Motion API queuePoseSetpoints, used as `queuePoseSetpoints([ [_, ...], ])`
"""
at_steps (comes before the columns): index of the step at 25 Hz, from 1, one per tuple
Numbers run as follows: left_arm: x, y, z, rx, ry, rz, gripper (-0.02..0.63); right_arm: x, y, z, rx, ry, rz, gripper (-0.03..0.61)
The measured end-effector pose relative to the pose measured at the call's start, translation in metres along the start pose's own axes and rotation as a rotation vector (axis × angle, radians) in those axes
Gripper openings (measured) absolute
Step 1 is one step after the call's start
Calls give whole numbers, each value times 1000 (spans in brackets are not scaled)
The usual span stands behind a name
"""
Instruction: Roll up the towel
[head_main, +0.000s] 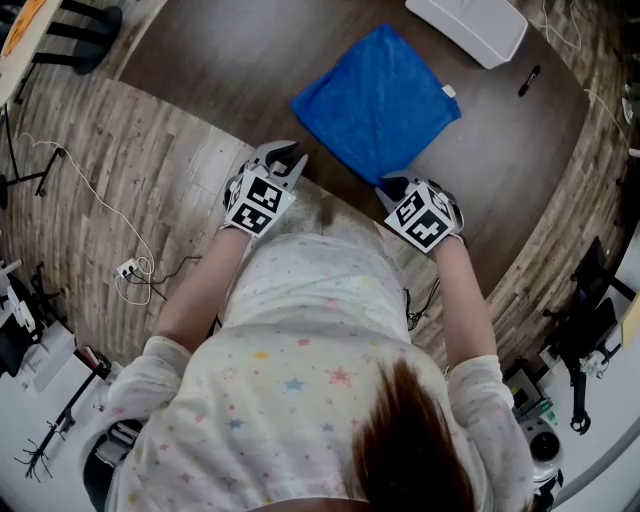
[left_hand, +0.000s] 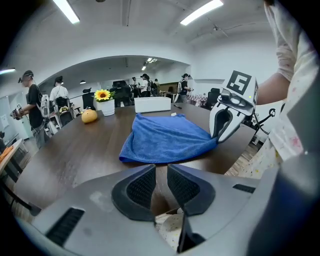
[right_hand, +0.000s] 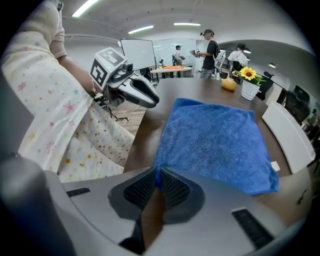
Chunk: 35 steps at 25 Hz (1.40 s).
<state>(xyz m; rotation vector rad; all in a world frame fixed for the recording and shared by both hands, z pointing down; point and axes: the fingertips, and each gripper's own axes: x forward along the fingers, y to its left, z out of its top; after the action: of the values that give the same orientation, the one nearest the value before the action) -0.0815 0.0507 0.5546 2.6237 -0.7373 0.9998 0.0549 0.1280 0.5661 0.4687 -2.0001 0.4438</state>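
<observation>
Your blue terry-cloth towel (head_main: 380, 100) lies spread flat on the dark brown wooden table (head_main: 200, 60), with one corner pointing toward you near the table's edge. Your right gripper (right_hand: 157, 172) has its jaws clenched on that near corner, with blue cloth pinched between the tips. Your left gripper (left_hand: 161, 167) hovers just short of the towel's near left edge, its jaws a narrow gap apart and gripping nothing, only bare table showing between them.
</observation>
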Motion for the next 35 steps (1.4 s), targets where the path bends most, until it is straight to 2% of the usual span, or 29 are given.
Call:
queuePoseSetpoints([
  [9, 3, 1, 3, -5, -8, -5, 54, -4, 52, -22, 7, 45, 124, 31],
  [13, 2, 5, 2, -2, -4, -3, 54, -11, 45, -15, 64, 11, 144, 31],
  [23, 6, 22, 19, 20, -19, -13, 54, -31, -2, 15, 60, -8, 119, 31],
  [25, 7, 25, 25, 16, -24, -38, 54, -35, -14, 22, 65, -7, 109, 31],
  [28, 11, 21, 45, 24, -58, -132, 54, -41, -33, 33, 68, -18, 92, 31],
  [31, 21, 13, 53, 81, -57, -193, 52, -46, -53, 45, 82, -44, 77, 31],
  [35, 37, 4, 52, 168, 4, -267, 53, -54, -84, 57, 95, -60, 45, 31],
])
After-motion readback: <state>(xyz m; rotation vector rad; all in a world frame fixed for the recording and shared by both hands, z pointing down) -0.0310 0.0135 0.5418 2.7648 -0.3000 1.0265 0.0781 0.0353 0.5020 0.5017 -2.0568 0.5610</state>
